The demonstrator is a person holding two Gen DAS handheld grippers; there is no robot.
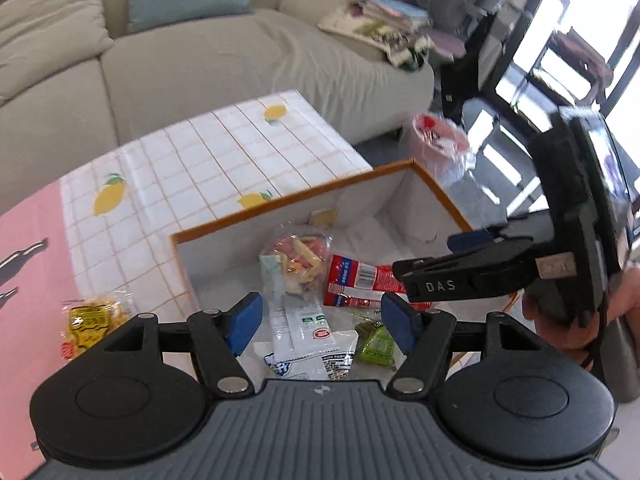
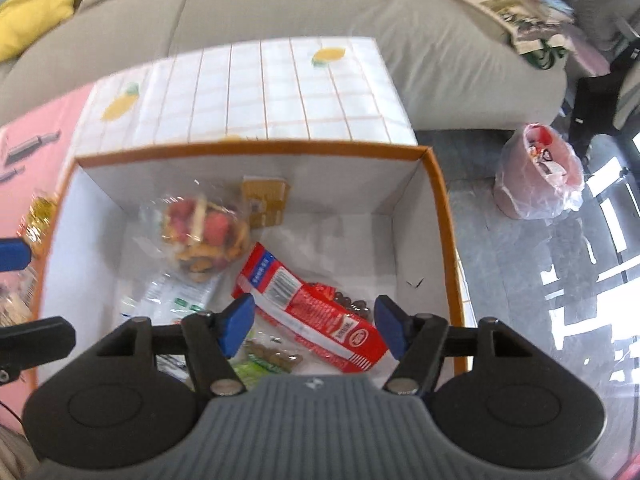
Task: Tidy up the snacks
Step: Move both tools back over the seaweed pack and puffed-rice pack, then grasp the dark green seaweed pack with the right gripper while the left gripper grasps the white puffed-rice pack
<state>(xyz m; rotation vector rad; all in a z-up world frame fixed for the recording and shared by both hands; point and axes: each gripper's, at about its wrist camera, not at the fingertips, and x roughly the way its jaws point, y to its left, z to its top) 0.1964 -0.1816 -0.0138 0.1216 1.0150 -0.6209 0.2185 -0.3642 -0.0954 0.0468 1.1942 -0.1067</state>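
Both grippers hang above the open box (image 2: 440, 216), pointing steeply down into it. The left gripper (image 1: 320, 320) has its jaws apart with nothing between them; the right gripper (image 2: 316, 328) likewise stands with jaws apart and empty.

Inside the box lie a red packet (image 2: 312, 304), a clear bag of mixed snacks (image 2: 204, 232), white sachets (image 1: 304, 328), a green packet (image 1: 376, 344) and a small tan packet (image 2: 266, 200) at the far wall.

One item is not yet in the box: a yellow snack bag (image 1: 92, 320), on the tabletop (image 1: 36, 240) just outside the box's left wall. It lies to the left of the left jaws and slightly beyond them, well left of the right jaws. The left hand is judged the nearer. The bag is crinkled, clear-edged film with a yellow printed panel; its long axis cannot be read for certain, as the gripper body covers its lower part.

Judgement: the coming move calls for the left jaws to travel leftward over the box wall. Thin film may slip or crumple under the pads.
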